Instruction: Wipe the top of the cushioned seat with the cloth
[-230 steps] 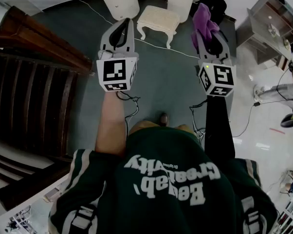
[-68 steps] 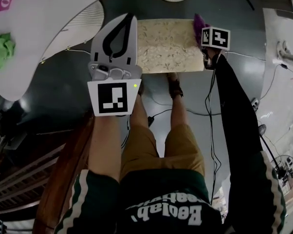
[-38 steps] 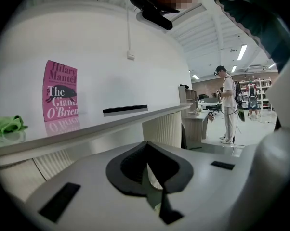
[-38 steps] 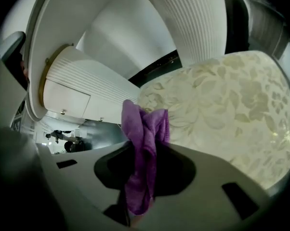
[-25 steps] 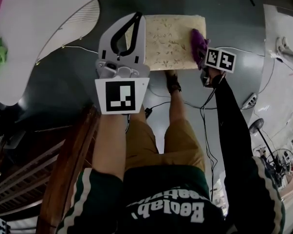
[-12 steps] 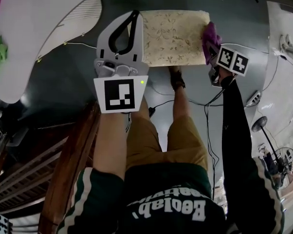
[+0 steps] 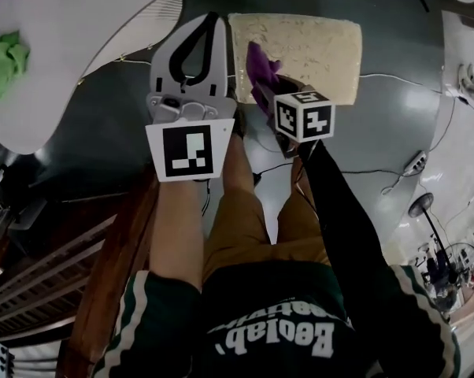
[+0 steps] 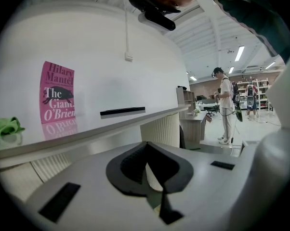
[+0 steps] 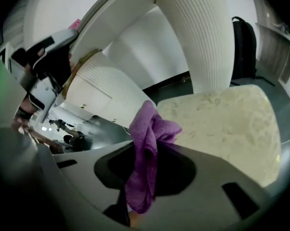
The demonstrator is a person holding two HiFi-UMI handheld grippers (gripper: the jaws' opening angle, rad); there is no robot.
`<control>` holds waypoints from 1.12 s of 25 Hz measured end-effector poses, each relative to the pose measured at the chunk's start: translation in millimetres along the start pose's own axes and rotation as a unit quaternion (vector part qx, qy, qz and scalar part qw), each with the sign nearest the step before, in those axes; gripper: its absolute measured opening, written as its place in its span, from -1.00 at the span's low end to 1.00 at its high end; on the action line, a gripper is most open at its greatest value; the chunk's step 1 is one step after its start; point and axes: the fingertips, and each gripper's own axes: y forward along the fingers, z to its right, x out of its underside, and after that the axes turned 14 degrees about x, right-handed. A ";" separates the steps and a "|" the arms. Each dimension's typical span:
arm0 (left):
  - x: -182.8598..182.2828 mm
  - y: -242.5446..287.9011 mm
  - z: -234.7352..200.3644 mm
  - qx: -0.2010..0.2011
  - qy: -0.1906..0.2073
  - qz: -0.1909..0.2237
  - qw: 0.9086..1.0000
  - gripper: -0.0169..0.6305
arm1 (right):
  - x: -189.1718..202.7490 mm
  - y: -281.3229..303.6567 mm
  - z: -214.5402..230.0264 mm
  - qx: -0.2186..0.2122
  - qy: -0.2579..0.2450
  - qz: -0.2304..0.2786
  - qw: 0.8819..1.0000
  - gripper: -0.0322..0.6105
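– Right gripper first: how did it stand?
– It was pinching the purple cloth. Its jaws were closed on the middle of the fabric. A bunch stood up past the tips and a tail hung down behind them.
– And where was the cloth against the seat?
– Over the left end of the cushioned seat, near its front edge in the head view. I could not tell whether the fabric pressed on the cream, leaf-patterned top or hung just above it.
– What about the left gripper?
– Its jaws were pressed together, tip against tip, with nothing between them. It was held up just beside the seat's left edge, apart from the cloth, and faced the white table.
– What lay on that table?
– A crumpled green rag, and farther back a pink book standing upright.
– And farther out?
– Ribbed white pedestals rose behind the seat, with a black backpack past them. Cables ran over the grey floor. Dark wooden slats lay at the wearer's left. A person stood well off across the room.
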 end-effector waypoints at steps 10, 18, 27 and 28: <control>0.2 -25.9 -23.3 -0.019 0.001 0.010 1.000 -0.90 | 92.1 70.9 -15.2 0.055 -0.043 -0.088 0.994 -0.56; -5.1 -8.8 4.3 -0.008 0.005 0.013 1.000 -0.90 | 80.0 45.3 30.0 0.088 -0.034 -0.078 0.992 -0.57; -31.0 46.0 69.3 0.010 0.012 0.037 0.999 -0.90 | 79.8 -6.1 179.0 0.148 -0.017 -0.065 0.987 -0.57; -33.3 51.2 77.2 0.011 0.010 0.039 0.999 -0.90 | 81.8 -11.6 194.3 0.153 -0.017 -0.066 0.986 -0.57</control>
